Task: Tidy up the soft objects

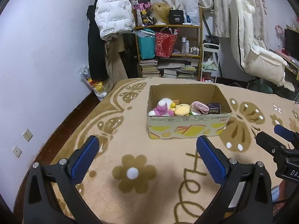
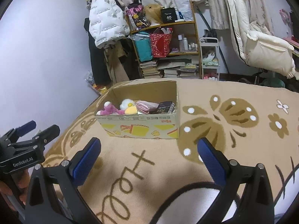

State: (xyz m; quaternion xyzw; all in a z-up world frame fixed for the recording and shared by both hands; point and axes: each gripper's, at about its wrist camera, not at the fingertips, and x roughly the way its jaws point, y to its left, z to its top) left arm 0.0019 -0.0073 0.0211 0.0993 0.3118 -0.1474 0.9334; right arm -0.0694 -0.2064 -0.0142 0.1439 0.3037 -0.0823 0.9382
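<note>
A: Start nearest. How do the tongs stand?

B: The left tongs (image 1: 147,156) are spread wide with nothing between the blue pads, above the tan blanket (image 1: 130,201) on the bed. The right tongs (image 2: 148,157) are the same: jaws apart, empty.

A: Does either view catch the other tool?

B: Both. The left camera shows the right tongs at its right edge. The right camera shows the left tongs at its left edge, with part of a hand (image 2: 7,192) around the grip, which the left view lacks.

A: And past the tongs?

B: The cardboard box (image 1: 186,128) sits on the blanket, open at the top, apart from both tongs. Inside, from left to right: a pink plush toy (image 1: 161,109), a white plush (image 1: 167,100) behind it, a yellow plush (image 1: 182,109), a pink folded cloth (image 1: 200,107), and a dark packet (image 1: 214,109) printed "Face".

A: Anything only the right camera gives?

B: A black-outlined white patch (image 2: 196,203) on the blanket, near, under the right tongs; possibly part of the pattern, though I cannot tell.

A: Farthest?

B: A wooden shelf (image 1: 168,26) with bags, bottles and stacked books, and a white puffer jacket (image 1: 112,13) hanging to its left.
</note>
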